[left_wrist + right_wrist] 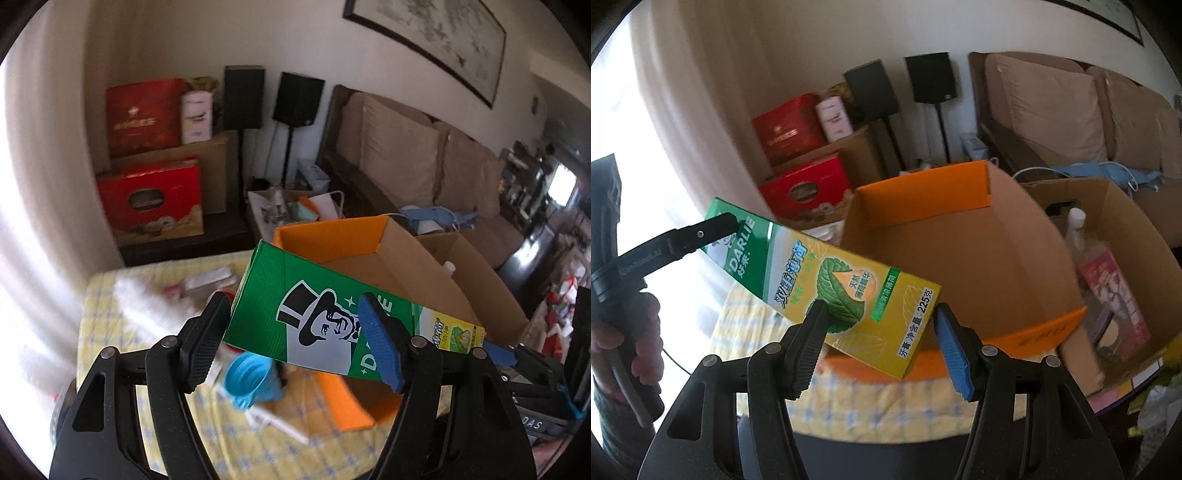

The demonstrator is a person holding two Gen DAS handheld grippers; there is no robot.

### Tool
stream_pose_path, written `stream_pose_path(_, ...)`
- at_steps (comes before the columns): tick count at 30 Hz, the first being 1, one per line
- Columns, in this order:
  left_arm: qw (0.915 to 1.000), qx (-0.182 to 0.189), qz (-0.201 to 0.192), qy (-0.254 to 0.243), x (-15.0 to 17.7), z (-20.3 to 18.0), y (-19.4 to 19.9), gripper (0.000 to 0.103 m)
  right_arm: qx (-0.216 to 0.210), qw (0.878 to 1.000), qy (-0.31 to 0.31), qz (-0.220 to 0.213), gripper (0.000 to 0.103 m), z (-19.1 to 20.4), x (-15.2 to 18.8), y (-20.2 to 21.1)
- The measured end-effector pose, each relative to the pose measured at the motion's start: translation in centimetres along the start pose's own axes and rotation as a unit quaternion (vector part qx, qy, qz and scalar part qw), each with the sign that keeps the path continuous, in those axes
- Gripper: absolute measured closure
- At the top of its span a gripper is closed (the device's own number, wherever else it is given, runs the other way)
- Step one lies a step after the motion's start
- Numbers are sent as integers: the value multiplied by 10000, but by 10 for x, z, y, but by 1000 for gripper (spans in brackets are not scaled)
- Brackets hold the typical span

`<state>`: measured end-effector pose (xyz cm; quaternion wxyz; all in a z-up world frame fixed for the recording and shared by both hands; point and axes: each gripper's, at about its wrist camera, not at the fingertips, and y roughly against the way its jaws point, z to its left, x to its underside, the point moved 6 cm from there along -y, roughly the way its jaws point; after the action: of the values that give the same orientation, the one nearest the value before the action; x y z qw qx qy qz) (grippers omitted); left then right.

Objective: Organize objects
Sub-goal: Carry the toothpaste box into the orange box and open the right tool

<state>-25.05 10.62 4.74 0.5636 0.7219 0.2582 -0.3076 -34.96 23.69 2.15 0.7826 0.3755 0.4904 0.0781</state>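
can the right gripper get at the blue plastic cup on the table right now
Probably not: the right gripper has its jaws around the green and yellow toothpaste box, and the blue plastic cup sits beneath that box.

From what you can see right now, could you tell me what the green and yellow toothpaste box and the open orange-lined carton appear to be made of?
Green and yellow toothpaste box: thin printed paperboard, apparently glossy; crisp folded edges, light sheen. Open orange-lined carton: probably corrugated cardboard, matte brown inside, orange-coated flaps with creased folds.
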Motion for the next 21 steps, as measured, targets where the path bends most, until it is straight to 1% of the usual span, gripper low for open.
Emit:
stream_pose_path(4, 9996, 153, 185, -161, -18, -24, -35, 35, 147, 9996, -222, 41, 42, -30, -13, -11)
stream_pose_path(8, 9980, 328, 442, -301, -29, -46, -73, 35, 324, 9981, -512, 128, 42, -61, -23, -26)
stream_pose_path(12, 9952, 443, 783, -393, -34, -61, -112, 34, 497, 9960, -711, 205, 42, -84, -23, -35)
stream_pose_path(14, 9935, 490, 973, -344, -35, -64, -132, 34, 561, 9951, -768, 283, 42, -92, -21, -40)
stream_pose_path(18, 9900, 568, 1239, -377, -32, -72, -167, 35, 639, 9941, -755, 448, 42, -104, -14, -50)
stream_pose_path(21, 9863, 517, 1484, -495, -27, -79, -192, 36, 733, 9933, -705, 555, 42, -110, -8, -55)
